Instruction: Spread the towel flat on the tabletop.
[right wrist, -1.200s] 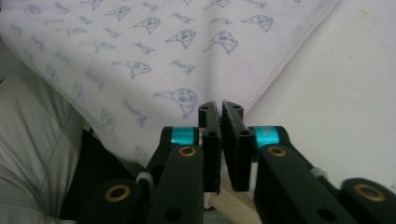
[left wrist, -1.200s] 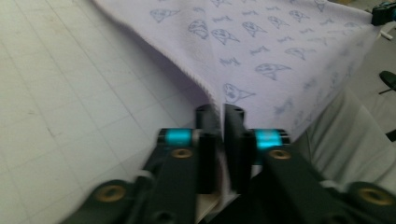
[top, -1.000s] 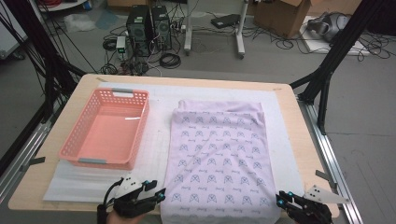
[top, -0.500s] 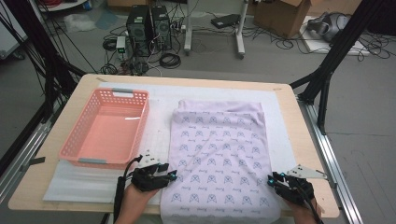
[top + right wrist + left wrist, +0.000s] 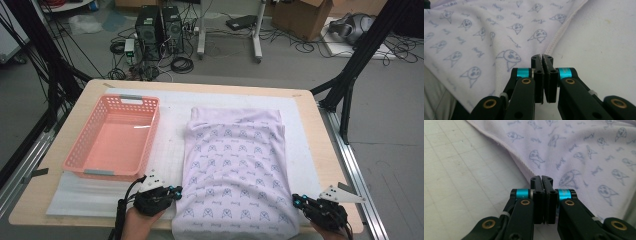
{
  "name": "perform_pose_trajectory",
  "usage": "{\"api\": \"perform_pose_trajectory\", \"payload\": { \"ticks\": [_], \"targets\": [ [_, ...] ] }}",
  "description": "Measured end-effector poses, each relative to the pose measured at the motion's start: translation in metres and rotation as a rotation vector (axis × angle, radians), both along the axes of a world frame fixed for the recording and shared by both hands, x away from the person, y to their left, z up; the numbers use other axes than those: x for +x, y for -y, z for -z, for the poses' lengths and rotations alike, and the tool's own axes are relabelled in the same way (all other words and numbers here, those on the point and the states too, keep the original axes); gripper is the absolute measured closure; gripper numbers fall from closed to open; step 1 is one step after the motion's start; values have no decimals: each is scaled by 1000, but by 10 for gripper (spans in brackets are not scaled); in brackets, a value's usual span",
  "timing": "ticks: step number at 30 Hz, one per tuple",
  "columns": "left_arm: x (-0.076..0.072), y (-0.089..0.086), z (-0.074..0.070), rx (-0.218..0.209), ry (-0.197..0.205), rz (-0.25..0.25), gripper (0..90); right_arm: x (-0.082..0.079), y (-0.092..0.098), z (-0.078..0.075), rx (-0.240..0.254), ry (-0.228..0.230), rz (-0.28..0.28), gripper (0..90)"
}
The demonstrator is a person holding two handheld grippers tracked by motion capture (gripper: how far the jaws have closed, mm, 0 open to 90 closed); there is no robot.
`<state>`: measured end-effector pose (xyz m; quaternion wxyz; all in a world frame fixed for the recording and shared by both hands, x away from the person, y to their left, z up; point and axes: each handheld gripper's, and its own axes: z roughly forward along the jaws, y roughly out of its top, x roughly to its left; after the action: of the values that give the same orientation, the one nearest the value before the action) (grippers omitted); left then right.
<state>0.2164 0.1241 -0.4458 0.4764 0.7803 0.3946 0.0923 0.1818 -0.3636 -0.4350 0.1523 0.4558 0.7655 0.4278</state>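
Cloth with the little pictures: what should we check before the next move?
1. Cloth lying spread on the table: ok.
2. Left hand-held gripper at the cloth's near left edge, jaws have just been closing, now shut: ok.
3. Right hand-held gripper at the near right edge, jaws have just been closing, now shut: ok.
4. Cloth pinched between the jaws: cannot tell.
5. Basket empty: ok.

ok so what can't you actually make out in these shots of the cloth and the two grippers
- Cloth: near hem cut off by the high view's bottom edge.
- Left gripper, right gripper: jaws shut; whether cloth is pinched is hidden by the jaws.
- Print on the cloth: too small in the high view.
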Motion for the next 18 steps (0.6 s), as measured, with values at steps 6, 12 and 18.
{"api": "perform_pose_trajectory", "payload": {
  "ticks": [6,12,18],
  "targets": [
    [-21,-12,-1,-4,-3,28,879,-24,3,-3,15,-9,-18,881],
    [-36,-18,3,-24,-4,61,852,-43,13,-2,64,-31,-39,868],
    [-18,-11,5,-34,9,5,535,-28,12,2,51,-26,34,617]
  ]
}}
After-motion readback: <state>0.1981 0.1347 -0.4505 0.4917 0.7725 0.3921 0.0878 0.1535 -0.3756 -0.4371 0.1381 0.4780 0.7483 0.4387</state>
